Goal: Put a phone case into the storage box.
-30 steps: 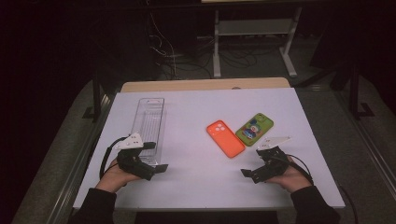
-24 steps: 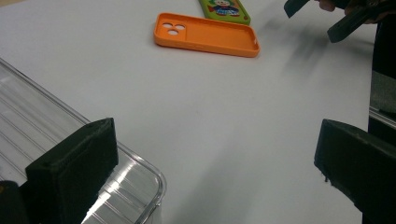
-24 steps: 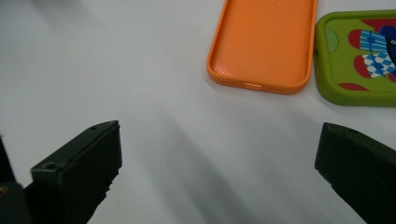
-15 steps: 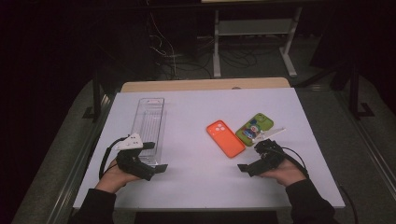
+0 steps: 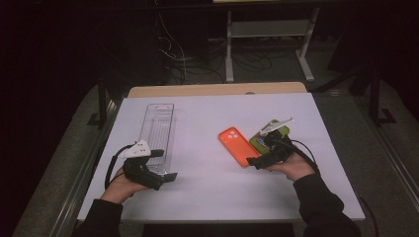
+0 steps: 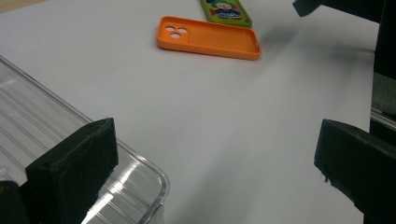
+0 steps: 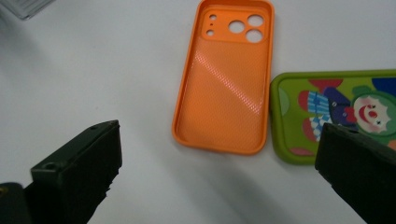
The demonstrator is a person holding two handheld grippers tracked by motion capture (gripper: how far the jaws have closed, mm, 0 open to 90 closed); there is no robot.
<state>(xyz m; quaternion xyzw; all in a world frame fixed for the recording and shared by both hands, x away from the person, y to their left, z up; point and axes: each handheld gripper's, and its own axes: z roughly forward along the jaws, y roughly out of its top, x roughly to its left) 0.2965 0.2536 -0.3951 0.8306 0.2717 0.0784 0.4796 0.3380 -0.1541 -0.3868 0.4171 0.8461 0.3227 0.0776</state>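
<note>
The orange phone case point(image 7: 223, 79) lies hollow side up on the white table point(image 5: 207, 128), right of the middle, its camera cut-outs at the end away from the person and its long edge just beside the green clown-print case point(image 7: 336, 114); whether the two touch cannot be told. The right gripper point(image 5: 260, 161) hangs low over the near end of the orange case with its jaws spread wide and nothing between them, one jaw over bare table and the other over the near part of the green case. That wide stance looks meant to straddle the orange case across its width, so the reach seems aimed at it and not at its neighbour. The left gripper point(image 5: 160, 167) rests at the near end of the clear plastic tray point(image 5: 159, 129), jaws also apart and empty, one jaw over the tray's corner; it seems parked there, perhaps to steady the tray as the place where the case will go
</note>
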